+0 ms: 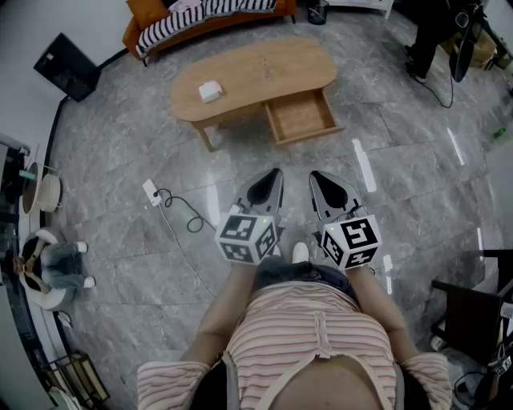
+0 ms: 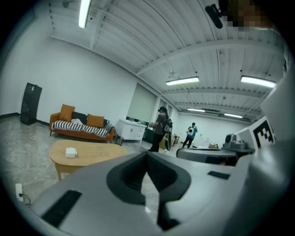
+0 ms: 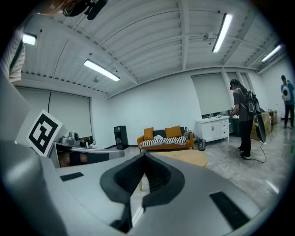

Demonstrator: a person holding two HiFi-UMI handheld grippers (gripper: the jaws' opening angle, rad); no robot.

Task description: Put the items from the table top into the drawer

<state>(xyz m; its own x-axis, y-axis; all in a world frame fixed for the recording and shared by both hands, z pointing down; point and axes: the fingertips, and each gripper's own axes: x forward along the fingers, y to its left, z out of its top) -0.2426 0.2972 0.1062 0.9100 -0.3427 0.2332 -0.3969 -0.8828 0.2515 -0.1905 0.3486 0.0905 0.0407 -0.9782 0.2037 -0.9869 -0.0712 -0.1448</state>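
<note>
A light wooden oval table (image 1: pixel 240 76) stands far ahead on the grey floor, its drawer (image 1: pixel 301 117) pulled open at the front right. A small white box (image 1: pixel 209 91) rests on the left of the top, and a tiny pale item (image 1: pixel 266 64) lies near the middle. My left gripper (image 1: pixel 275 173) and right gripper (image 1: pixel 315 174) hang side by side close to my body, well short of the table, both shut and empty. In the left gripper view, the table (image 2: pixel 99 156) and the white box (image 2: pixel 70 152) show beyond the shut left gripper (image 2: pixel 147 154). In the right gripper view, the table (image 3: pixel 189 159) sits past the shut right gripper (image 3: pixel 144 156).
A white power strip (image 1: pixel 151 190) with a black cable lies on the floor left of my grippers. An orange sofa (image 1: pixel 200 20) with a striped blanket stands behind the table. A person (image 1: pixel 437 32) stands at the far right, a dark chair (image 1: pixel 473 308) at my right.
</note>
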